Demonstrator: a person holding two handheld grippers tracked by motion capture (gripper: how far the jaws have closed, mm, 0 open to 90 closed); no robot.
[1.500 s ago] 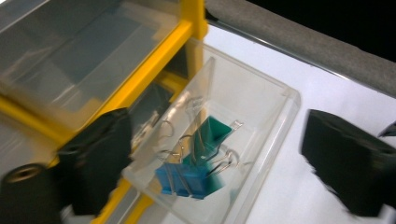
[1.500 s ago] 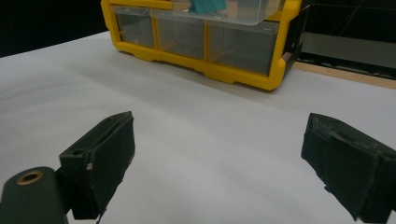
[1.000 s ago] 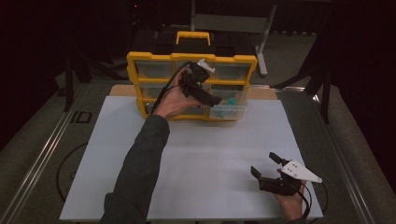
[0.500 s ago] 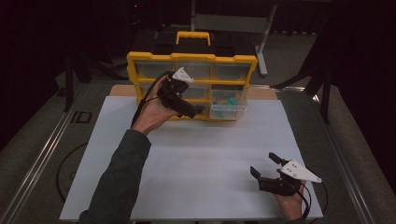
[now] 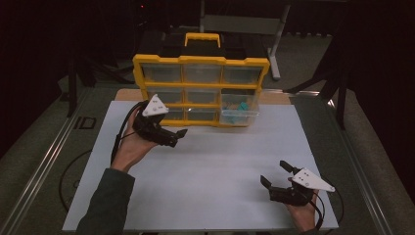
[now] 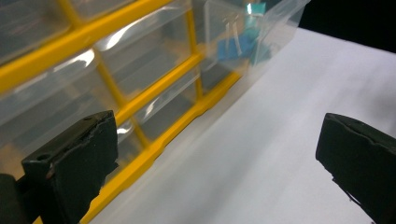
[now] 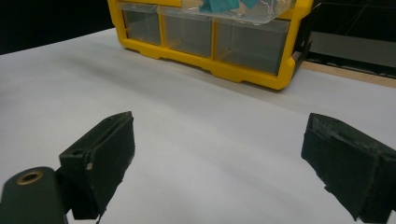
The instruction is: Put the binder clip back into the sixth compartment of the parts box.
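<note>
Yellow-framed drawer cabinet [image 5: 201, 90] has one clear drawer [image 5: 239, 111] pulled out; both the left gripper [image 5: 177, 135] and right gripper [image 5: 276, 176] gape wide and empty, so a careless sweep could knock it loose.

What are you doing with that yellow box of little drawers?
A person holds a gripper in each hand at a table covered with a white sheet. The left gripper, open and empty, is in front of the yellow drawer box. One clear drawer on the box's right is pulled out, with blue-green bits inside. The right gripper is open and empty, low near the table's front edge.
</note>
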